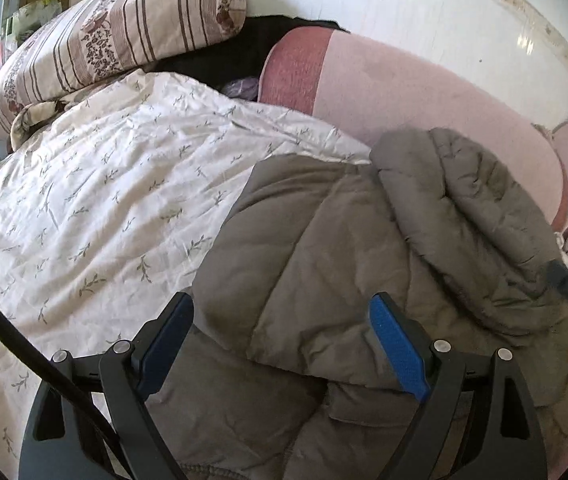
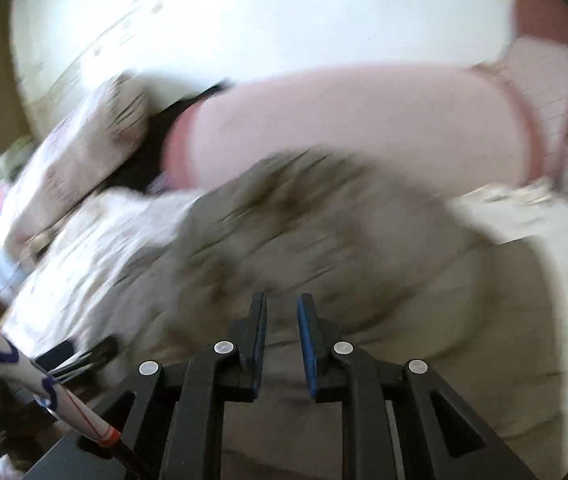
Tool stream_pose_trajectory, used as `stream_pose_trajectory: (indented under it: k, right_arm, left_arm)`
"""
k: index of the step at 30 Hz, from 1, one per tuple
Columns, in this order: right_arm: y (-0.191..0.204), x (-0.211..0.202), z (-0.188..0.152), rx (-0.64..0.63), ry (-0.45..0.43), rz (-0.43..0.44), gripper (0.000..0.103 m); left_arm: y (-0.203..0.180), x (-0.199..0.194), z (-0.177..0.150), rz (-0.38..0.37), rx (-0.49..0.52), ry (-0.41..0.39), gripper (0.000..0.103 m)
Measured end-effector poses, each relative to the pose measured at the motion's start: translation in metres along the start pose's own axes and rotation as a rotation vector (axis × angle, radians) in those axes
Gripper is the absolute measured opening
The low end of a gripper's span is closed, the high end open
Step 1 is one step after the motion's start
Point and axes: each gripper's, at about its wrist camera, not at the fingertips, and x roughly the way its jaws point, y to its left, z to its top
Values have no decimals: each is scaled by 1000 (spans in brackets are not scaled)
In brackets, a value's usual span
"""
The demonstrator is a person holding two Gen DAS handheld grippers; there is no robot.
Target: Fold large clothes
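Jacket: bundled on the bed, partly folded, more folds likely left.
Left gripper: fingers wide, empty.
Right gripper: fingers narrow, holding nothing visible.

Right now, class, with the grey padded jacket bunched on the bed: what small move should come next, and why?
Probably close the left hand-held gripper on the jacket: its fingers are spread wide over the crumpled fabric, holding nothing. The right view is too blurred to judge.
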Motion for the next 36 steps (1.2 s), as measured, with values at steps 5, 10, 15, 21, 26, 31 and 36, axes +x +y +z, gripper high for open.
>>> stream_pose_trajectory:
  k: [5,10,15,21,26,31,36]
  right_arm:
    - [-53,11,-12,82,73,-137,18]
    - [-68,47,-36,96,181,-107,18]
    - [-59,-4,-28,138,113,-42,18]
    - [-37,-83,-60,113,114,28,23]
    - [-31,-136,-120,132,146,48,24]
    - [-34,-175,-175,168,193,19,24]
    - [-32,-205,-214,170,208,10,24]
  left_arm:
    - [-10,2,-4,9,45,6,89]
    - [-17,15,-12,18,84,49,89]
    - [-19,-7,-6,-11,80,0,89]
    - [-26,-55,-5,-47,106,-67,89]
    - [-28,-106,-25,-60,140,-114,89]
    - [-21,-162,-76,-14,229,-161,89]
    - [7,-201,-133,-16,219,-86,89]
